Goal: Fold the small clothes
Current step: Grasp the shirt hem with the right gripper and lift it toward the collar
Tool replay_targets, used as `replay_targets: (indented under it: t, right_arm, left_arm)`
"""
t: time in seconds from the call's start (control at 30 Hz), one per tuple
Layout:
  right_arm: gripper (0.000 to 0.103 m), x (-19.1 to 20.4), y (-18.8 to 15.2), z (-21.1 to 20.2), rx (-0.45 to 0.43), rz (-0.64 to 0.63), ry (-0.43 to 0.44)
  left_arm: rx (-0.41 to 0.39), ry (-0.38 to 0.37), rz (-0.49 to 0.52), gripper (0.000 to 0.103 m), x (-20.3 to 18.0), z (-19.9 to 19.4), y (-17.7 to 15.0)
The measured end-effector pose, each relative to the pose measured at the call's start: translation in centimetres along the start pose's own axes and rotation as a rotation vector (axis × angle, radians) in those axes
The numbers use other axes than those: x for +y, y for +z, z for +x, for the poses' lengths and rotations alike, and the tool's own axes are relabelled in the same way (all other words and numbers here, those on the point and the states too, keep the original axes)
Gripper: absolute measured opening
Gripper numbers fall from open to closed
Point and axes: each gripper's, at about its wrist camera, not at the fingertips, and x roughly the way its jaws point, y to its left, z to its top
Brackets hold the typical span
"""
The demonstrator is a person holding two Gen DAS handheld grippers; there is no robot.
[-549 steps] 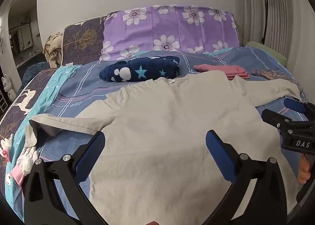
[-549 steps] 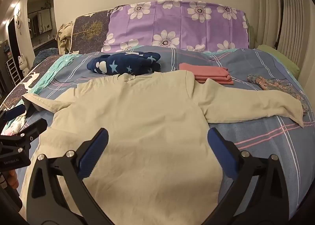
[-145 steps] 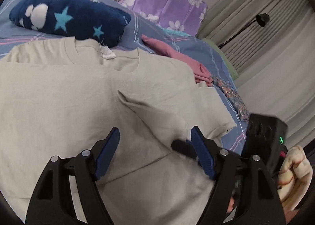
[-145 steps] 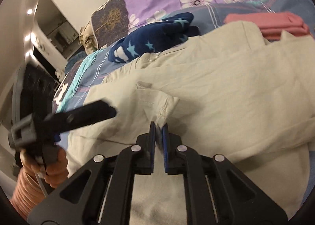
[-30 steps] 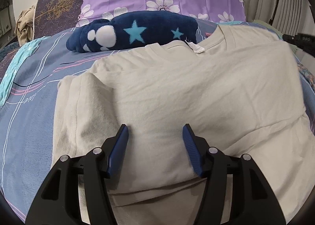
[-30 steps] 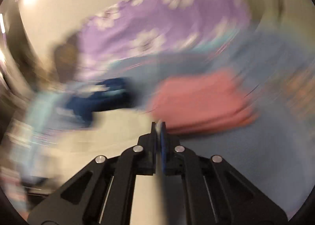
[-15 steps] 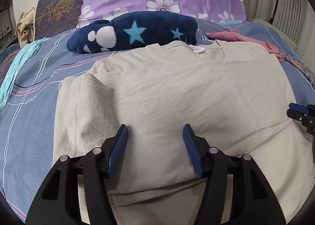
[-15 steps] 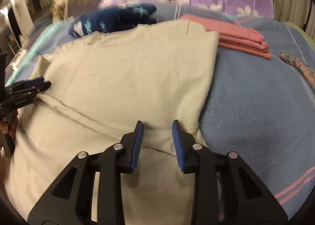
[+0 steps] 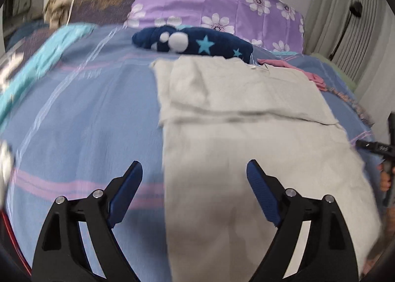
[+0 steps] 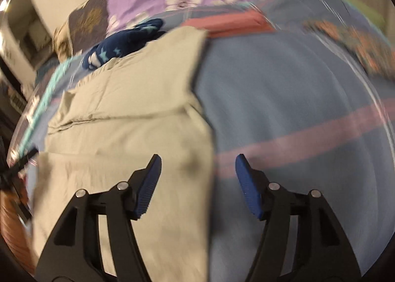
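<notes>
A beige T-shirt (image 9: 246, 138) lies flat on the blue bed cover as a long strip, both sleeves folded in over its chest. My left gripper (image 9: 195, 183) hovers over the shirt's lower left edge, jaws opening wide with nothing gripped. In the right wrist view the same shirt (image 10: 128, 138) fills the left half. My right gripper (image 10: 197, 173) straddles its right edge near the hem, jaws opening and pads off the cloth. The other gripper's tip shows at each view's side edge.
A navy star-print plush bundle (image 9: 195, 43) lies behind the shirt's collar. Folded pink clothes (image 10: 229, 22) sit at the back right, with a patterned cloth (image 10: 358, 42) further right. Purple flowered pillows (image 9: 214, 12) line the headboard. Striped blue bed cover (image 9: 81, 119) spreads on both sides.
Both grippers pulled back toward the shirt's hem end and spread their jaws wider. The left one shifted left onto the shirt's edge, the right one onto the right edge.
</notes>
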Motion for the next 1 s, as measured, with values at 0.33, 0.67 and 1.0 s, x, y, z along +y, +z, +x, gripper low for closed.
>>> replay_targets:
  t: [0.33,0.67,1.0]
  right_arm:
    - [0.051,-1.4,-7.3,-4.0,0.013,0.003,0.093]
    - [0.038,-3.4,-14.9,-9.0,0.029,0.029,0.239]
    - [0.042,-4.0,-15.5,-7.9,0.067,0.081,0.446]
  left_arm:
    - [0.090,-0.134,0.074,0.086,-1.3,-3.6,-7.8]
    - [0.079,-0.232,0.031,0.054,-0.3,-7.9,-12.7]
    - [0.111,-0.406,0.016,0.055,-0.1,-7.1,-12.8]
